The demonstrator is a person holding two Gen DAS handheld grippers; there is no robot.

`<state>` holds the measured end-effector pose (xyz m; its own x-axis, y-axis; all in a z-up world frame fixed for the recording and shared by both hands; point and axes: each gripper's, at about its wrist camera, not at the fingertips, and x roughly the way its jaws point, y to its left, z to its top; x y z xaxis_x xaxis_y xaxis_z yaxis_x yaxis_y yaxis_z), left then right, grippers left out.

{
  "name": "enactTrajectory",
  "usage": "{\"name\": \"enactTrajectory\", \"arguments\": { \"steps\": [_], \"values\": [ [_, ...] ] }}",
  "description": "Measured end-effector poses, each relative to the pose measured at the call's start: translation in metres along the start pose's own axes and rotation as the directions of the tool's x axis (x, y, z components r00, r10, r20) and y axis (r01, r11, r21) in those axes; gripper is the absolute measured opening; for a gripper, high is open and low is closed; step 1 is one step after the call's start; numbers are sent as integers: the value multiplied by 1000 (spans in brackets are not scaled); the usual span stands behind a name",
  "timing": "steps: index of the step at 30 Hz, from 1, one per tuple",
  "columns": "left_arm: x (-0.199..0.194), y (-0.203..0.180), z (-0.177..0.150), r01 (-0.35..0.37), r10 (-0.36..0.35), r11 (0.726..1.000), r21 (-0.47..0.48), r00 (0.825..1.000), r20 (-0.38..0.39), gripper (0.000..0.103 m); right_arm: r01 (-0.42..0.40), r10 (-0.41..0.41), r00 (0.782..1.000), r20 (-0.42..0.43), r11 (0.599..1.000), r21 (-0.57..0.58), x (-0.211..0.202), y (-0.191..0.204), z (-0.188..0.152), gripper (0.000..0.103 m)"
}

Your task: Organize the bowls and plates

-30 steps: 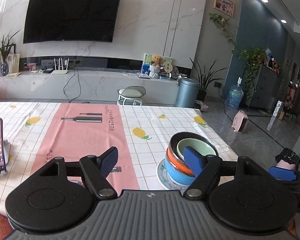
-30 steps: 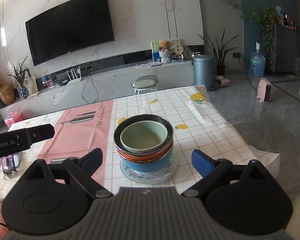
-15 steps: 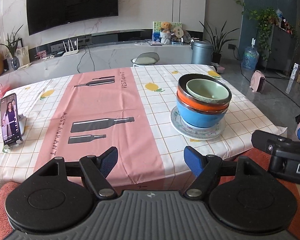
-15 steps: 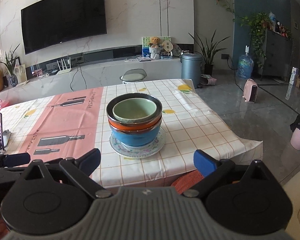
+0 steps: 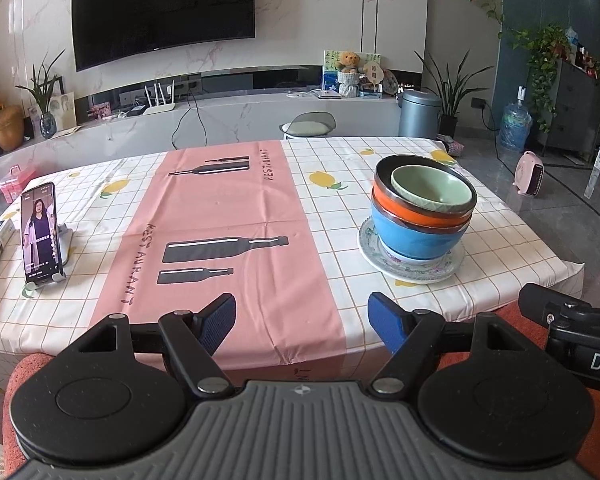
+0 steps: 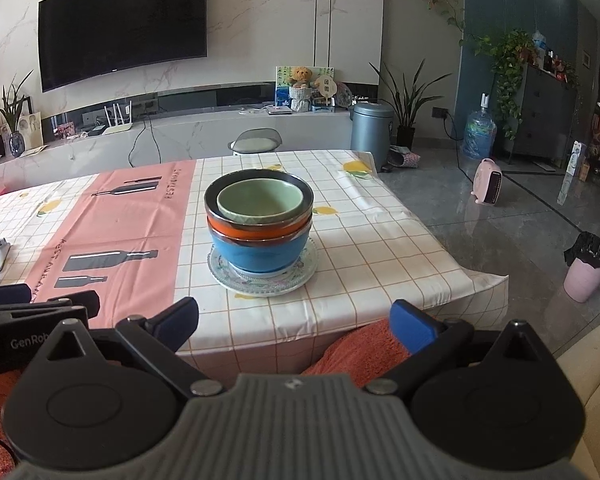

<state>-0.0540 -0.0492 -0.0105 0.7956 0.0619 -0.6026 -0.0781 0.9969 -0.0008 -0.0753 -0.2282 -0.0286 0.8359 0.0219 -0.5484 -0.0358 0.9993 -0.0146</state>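
A stack of bowls stands on a patterned plate (image 5: 412, 268) (image 6: 264, 282) near the table's right front corner. A blue bowl (image 5: 416, 236) (image 6: 260, 250) is at the bottom, an orange bowl (image 5: 412, 210) (image 6: 256, 232) sits in it, and a pale green bowl (image 5: 432, 190) (image 6: 260, 200) is on top inside a dark rim. My left gripper (image 5: 302, 320) is open and empty, held at the table's near edge, left of the stack. My right gripper (image 6: 296, 322) is open and empty, in front of the stack and off the table.
A phone on a stand (image 5: 40, 236) stands at the table's left side. A pink runner (image 5: 228, 232) runs down the middle of the checked tablecloth (image 6: 380, 248). A stool (image 6: 256, 142) stands beyond the far edge. A pink bin (image 6: 588, 272) stands on the floor at right.
Both grippers have pulled back from the bowl stack toward the table's near edge. The stack stays in place. Both jaws stay open.
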Motion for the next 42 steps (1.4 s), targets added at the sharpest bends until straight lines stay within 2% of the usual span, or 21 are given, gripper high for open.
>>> {"name": "enactTrajectory", "arguments": {
  "steps": [18, 42],
  "values": [
    [-1, 0, -1, 9, -9, 1000, 4, 1000, 12, 88, 8, -7, 1000, 15, 999, -35, -5, 5, -1, 100],
    [-5, -2, 0, 16, -16, 1000, 11, 1000, 23, 88, 5, -5, 1000, -8, 999, -34, 0, 5, -3, 100]
  ]
}}
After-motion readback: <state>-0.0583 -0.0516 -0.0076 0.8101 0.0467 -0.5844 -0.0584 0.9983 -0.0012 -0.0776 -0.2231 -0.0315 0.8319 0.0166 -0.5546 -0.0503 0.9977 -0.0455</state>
